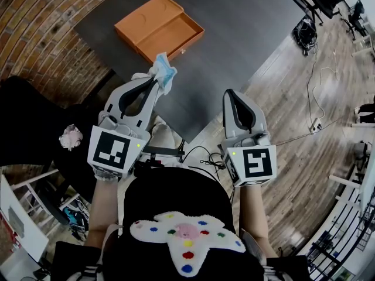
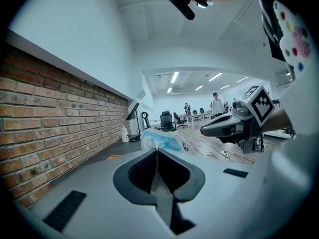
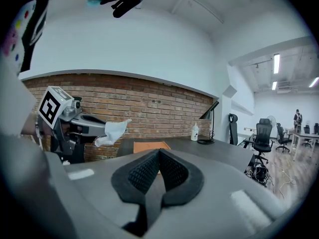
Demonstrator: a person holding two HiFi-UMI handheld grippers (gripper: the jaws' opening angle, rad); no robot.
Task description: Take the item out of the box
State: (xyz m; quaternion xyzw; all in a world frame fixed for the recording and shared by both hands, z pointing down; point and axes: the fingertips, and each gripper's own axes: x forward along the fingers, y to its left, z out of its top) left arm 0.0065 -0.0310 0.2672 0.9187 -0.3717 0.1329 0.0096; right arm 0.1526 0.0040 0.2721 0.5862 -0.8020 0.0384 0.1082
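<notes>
Left tool point(image 1: 156, 82), jaws closed to a thin slit on one edge of the item point(image 1: 162, 70), a crumpled white-and-pale-blue piece of thin sheet or fabric. Right tool point(image 1: 230, 93), jaws fully together with nothing between them, idles at 3 o'clock of the left tool in the head view.

Handling, as judged from the folds and the way the piece droops: the item is very light, soft and limp, with no stiffness of its own. It is not fragile and not slippery against the ribbed pads, but it is easily snagged. A pinch on a bunched edge or fold, as shown, looks sufficient. A grip on a single loose layer would probably let the rest hang and swing.

Position: in the head view the item sits at the very tip of the left tool and flares from it toward 12 to 1 o'clock. In the left gripper view it rises directly above the line where the jaws meet. The open orange box point(image 1: 167, 37) lies on the dark counter point(image 1: 234, 28) at 12 o'clock of the tool tip and well apart from it. Its tray looks bare, so the item appears already clear of the box.
</notes>
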